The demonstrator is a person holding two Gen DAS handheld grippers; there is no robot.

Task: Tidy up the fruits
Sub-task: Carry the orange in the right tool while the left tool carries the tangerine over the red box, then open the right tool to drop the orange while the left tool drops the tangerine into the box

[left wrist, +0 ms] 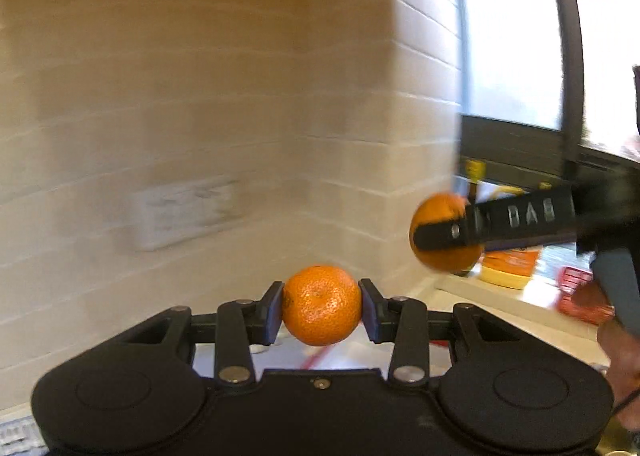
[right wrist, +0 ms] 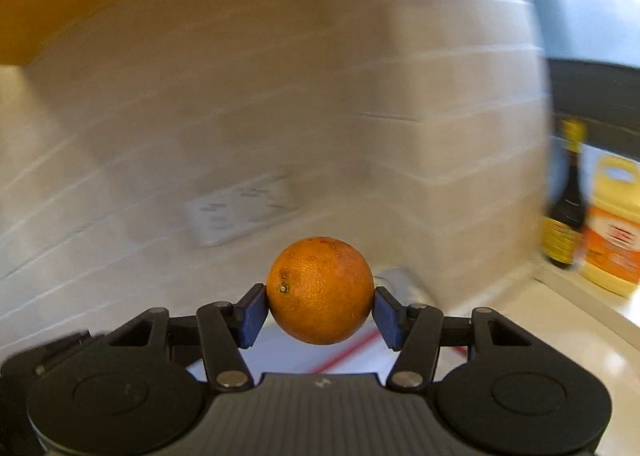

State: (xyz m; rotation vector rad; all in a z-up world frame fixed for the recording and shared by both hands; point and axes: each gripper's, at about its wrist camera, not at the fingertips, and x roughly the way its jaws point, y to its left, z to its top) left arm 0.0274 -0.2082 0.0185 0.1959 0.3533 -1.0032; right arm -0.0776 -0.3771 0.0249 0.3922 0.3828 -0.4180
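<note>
My left gripper [left wrist: 322, 306] is shut on a small orange mandarin [left wrist: 322, 304] and holds it in the air in front of a white tiled wall. My right gripper [right wrist: 320, 306] is shut on a larger orange [right wrist: 320, 290], also held in the air. In the left wrist view the right gripper's finger [left wrist: 500, 222] crosses that same orange [left wrist: 440, 252] at the right, a little higher than the mandarin. The views are blurred by motion.
A white tiled wall [left wrist: 200, 96] with a wall socket [left wrist: 188, 212] fills the background. A pale countertop [right wrist: 560, 320] runs at the right, with a dark sauce bottle [right wrist: 566, 200] and a yellow-orange jug [right wrist: 614, 228] on a ledge. A window [left wrist: 512, 36] is at the upper right.
</note>
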